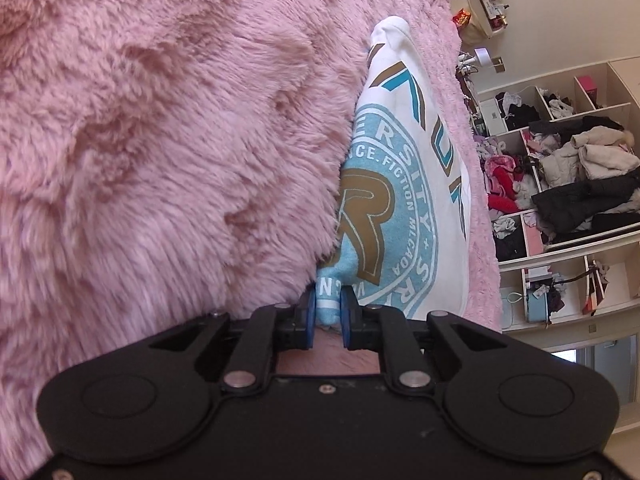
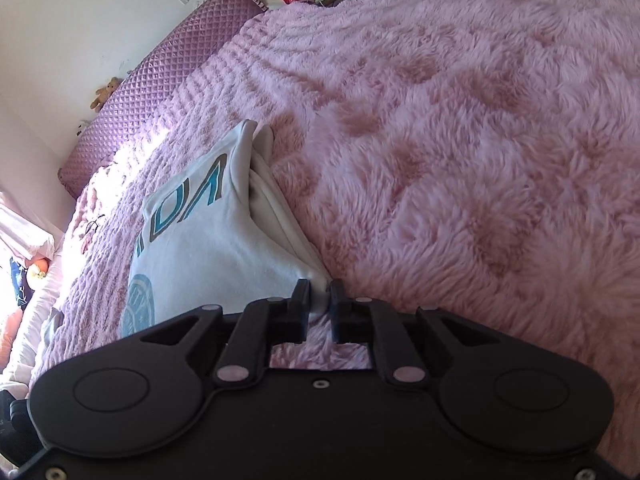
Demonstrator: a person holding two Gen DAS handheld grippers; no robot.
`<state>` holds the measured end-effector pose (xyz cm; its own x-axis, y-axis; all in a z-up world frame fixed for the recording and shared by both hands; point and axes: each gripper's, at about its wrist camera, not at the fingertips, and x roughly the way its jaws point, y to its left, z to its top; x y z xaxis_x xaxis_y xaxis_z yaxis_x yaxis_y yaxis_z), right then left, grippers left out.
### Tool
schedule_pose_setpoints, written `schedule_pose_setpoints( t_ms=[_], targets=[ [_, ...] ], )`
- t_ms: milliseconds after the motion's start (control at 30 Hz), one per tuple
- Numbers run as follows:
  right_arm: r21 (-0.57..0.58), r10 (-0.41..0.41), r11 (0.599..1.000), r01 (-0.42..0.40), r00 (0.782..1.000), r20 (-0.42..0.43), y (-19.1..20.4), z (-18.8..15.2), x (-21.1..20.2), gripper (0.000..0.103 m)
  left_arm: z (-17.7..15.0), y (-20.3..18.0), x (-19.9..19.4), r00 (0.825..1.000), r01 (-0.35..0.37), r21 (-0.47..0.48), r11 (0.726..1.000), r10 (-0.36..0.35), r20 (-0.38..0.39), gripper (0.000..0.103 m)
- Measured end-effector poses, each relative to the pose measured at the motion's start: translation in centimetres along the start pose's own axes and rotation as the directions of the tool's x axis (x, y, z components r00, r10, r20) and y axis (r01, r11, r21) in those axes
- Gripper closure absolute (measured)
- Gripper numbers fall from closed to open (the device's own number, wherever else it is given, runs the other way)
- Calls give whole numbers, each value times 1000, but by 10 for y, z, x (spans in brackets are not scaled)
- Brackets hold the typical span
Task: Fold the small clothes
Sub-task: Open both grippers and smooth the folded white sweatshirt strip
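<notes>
Now both grippers pinch the near edge of the white cotton shirt with the blue-and-gold crest (image 1: 404, 184) lying on the fluffy pink blanket (image 1: 160, 140): left gripper (image 1: 329, 314) and right gripper (image 2: 320, 300) clamped on cloth. Lift evenly, keeping corners level.

Both wrist cameras are sitting low, looking slightly downward along their claws, very close over the pink fluffy bed cover (image 2: 440, 120), and both are sharing the white printed garment (image 1: 416, 184).

White cotton shirt (image 1: 404, 152), blue round emblem: "ERSITY", "NCE.FICTION", large gold "R"; other lettering beyond the tool unreadable.
</notes>
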<state>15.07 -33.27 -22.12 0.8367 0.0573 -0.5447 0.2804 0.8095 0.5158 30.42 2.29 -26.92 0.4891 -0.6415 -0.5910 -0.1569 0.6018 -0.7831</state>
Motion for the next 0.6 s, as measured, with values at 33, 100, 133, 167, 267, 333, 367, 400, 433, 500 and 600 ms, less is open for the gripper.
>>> schedule_pose_setpoints(
  t_ms=[33, 100, 133, 167, 267, 333, 367, 400, 433, 500, 600],
  targets=[
    [-19, -5, 1000, 5, 1000, 9, 2, 2, -4, 88, 2, -2, -4, 1000, -3, -2, 1000, 3, -7, 90],
    [-84, -5, 996, 10, 998, 62, 13, 8, -19, 81, 6, -6, -15, 1000, -8, -16, 1000, 8, 2, 93],
    [-131, 10, 991, 2, 996, 90, 21, 11, -26, 81, 11, -12, -24, 999, -5, -1, 1000, 5, 38, 93],
    [-176, 35, 984, -16, 994, 105, 30, 15, -31, 81, 13, -18, -32, 998, -11, 21, 1000, 9, 68, 93],
    [-295, 110, 953, -76, 989, 98, 59, 23, -30, 81, 21, -44, -43, 991, -22, 120, 993, 6, 130, 93],
    [-359, 139, 928, -100, 987, 85, 79, 24, -19, 81, 21, -63, -35, 992, -5, 192, 981, -20, 126, 91],
    [-381, 139, 919, -99, 987, 78, 86, 23, -11, 81, 20, -70, -28, 992, -10, 221, 975, -18, 122, 89],
    [-394, 141, 914, -101, 987, 73, 91, 22, -3, 81, 17, -78, -19, 993, -17, 256, 967, -12, 114, 88],
    [-401, 149, 909, -111, 987, 63, 95, 20, 5, 81, 16, -85, -9, 994, -18, 289, 957, -13, 104, 87],
    [-416, 119, 905, -91, 992, 41, 97, 15, 21, 81, 11, -94, 15, 996, -49, 329, 943, 20, 91, 83],
    [-370, 30, 929, -24, 999, 11, 78, 9, 36, 82, 7, -78, 42, 996, -87, 296, 951, 75, 53, 83]
  ],
)
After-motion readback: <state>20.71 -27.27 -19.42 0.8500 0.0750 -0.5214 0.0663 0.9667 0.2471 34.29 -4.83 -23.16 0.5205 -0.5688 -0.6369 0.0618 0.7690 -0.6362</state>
